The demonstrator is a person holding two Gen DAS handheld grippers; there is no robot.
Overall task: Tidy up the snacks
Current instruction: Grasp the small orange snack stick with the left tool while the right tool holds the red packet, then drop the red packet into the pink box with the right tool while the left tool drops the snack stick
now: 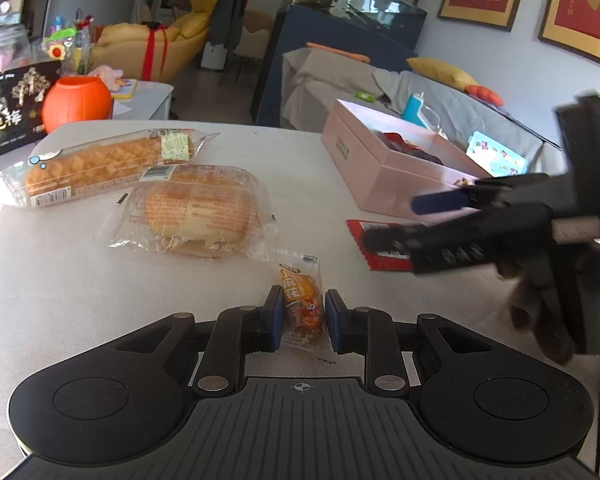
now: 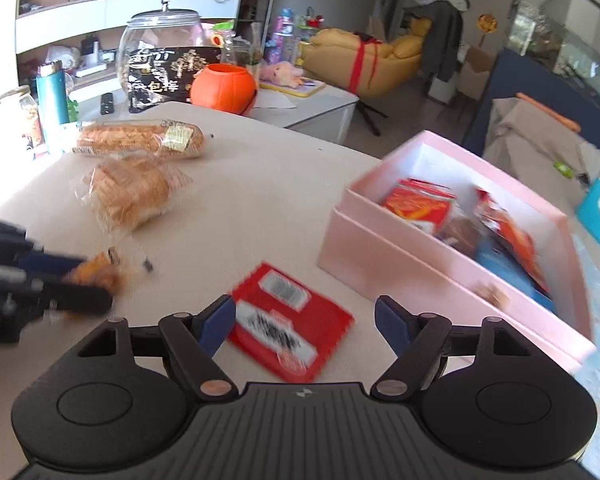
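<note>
- Left wrist view: the left hand-held gripper (image 1: 303,318) is pinching a small orange snack packet (image 1: 302,305) between its nearly closed blue pads, the packet's long axis pointing away from the camera, its far end resting on the tabletop (image 1: 80,280).
- 2 wrapped breads are lying beyond it: a long loaf (image 1: 100,166) running left-right and a rounder bun (image 1: 196,210) just in front.
- An orange pumpkin pail (image 1: 77,102) and a black bag (image 1: 8,112) are sitting at the far left edge.
- Right wrist view: the right hand-held gripper (image 2: 305,326) is standing wide open, gripping nothing, over 1 red flat packet (image 2: 292,322) lying diagonally on the tabletop.
- The pink box (image 2: 432,268), open, is holding several snack packs just right of that packet.
</note>
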